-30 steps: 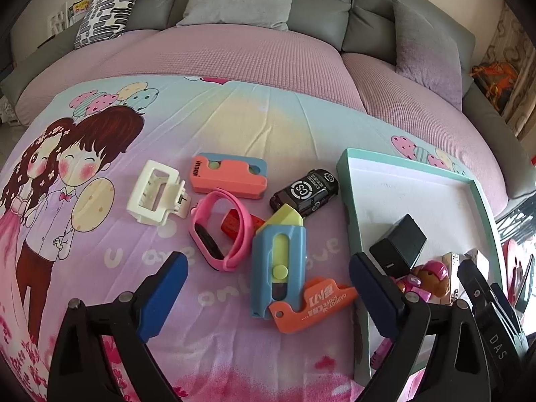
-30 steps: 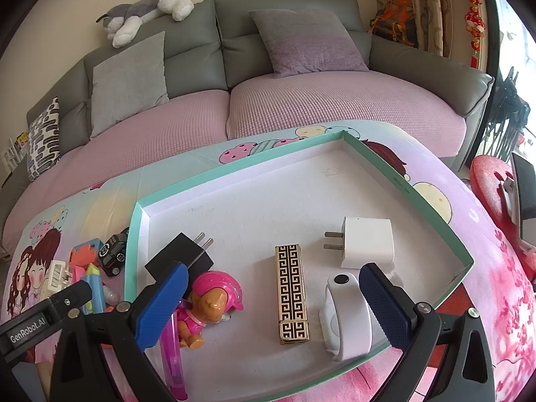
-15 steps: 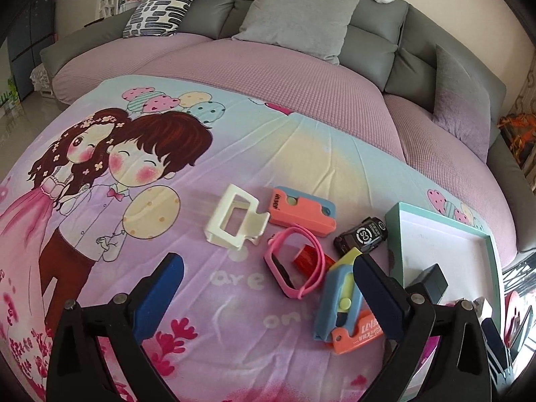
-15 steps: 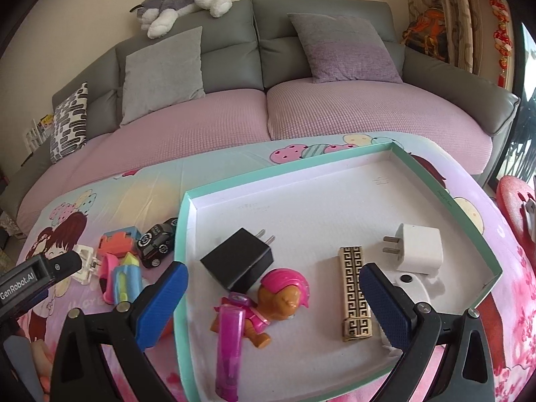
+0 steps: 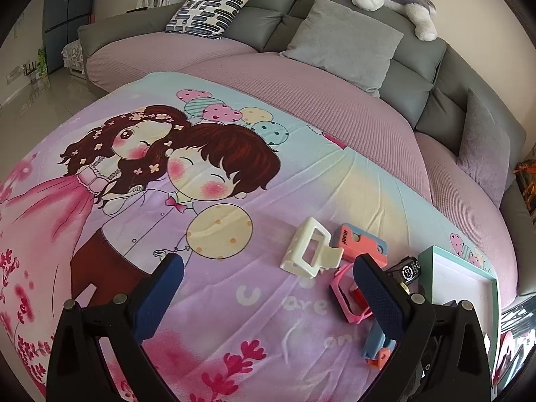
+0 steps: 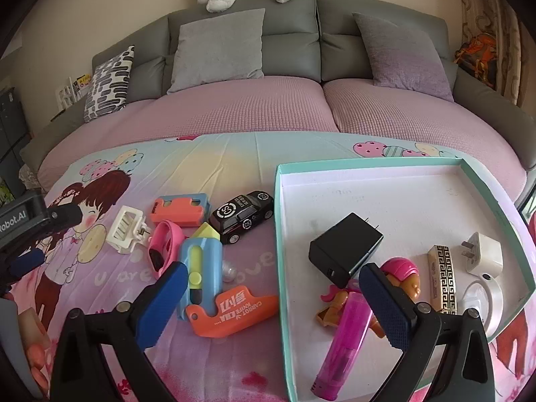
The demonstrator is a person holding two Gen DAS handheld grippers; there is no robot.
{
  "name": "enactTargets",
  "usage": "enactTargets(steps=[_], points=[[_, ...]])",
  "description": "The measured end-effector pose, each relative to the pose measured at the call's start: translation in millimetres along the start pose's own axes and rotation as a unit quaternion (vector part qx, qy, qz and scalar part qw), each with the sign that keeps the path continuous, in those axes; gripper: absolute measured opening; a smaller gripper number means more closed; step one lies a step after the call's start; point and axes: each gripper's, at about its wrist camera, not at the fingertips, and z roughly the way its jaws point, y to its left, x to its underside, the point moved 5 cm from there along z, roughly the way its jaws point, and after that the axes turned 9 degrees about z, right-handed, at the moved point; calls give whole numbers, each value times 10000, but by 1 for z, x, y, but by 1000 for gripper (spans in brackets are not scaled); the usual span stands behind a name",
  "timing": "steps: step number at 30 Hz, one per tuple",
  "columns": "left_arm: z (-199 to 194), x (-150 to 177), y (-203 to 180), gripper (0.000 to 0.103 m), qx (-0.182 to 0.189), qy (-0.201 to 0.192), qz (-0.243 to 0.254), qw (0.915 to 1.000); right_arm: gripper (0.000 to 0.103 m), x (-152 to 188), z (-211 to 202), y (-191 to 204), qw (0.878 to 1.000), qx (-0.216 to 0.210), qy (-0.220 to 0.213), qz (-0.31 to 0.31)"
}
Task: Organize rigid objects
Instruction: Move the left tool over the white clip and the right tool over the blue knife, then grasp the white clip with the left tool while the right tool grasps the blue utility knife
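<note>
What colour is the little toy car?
Black with white markings, the toy car shows best in the right wrist view.

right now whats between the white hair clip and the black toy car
In the right wrist view, the orange-and-blue case lies between the white hair clip and the black toy car.

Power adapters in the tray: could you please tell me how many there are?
2. The black power adapter lies near the middle of the tray, and the white power adapter lies by its right wall. The right gripper's fingers could hide another.
</note>
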Motion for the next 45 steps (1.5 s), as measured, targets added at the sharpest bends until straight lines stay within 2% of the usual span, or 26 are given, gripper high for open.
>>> enactTargets(steps=[6,12,15,21,26,33,35,41,45], points=[[3,0,23,101,66,8,-291,9996,103,6,5,21,9998,-135,89,-99],[5,1,40,101,60,-6,-416,9991,103,9,8,31,9989,-416,164,109],[8,2,47,101,33,10,-465,9989,103,11,12,31,9991,-344,210,105],[24,5,41,101,-85,218,-114,9997,101,8,10,24,9990,-316,54,301],[34,7,27,101,-10,330,136,9994,88,7,14,16,9970,-427,110,639],[39,1,14,101,11,223,458,9987,76,4,11,14,9974,-324,-55,640],[42,1,10,101,104,262,497,9984,68,2,7,14,9971,-372,-139,644],[47,1,-2,101,390,323,524,9973,64,3,8,23,9981,-448,-117,414],[48,1,-9,101,427,311,626,9966,64,7,12,29,9983,-499,-26,301]])
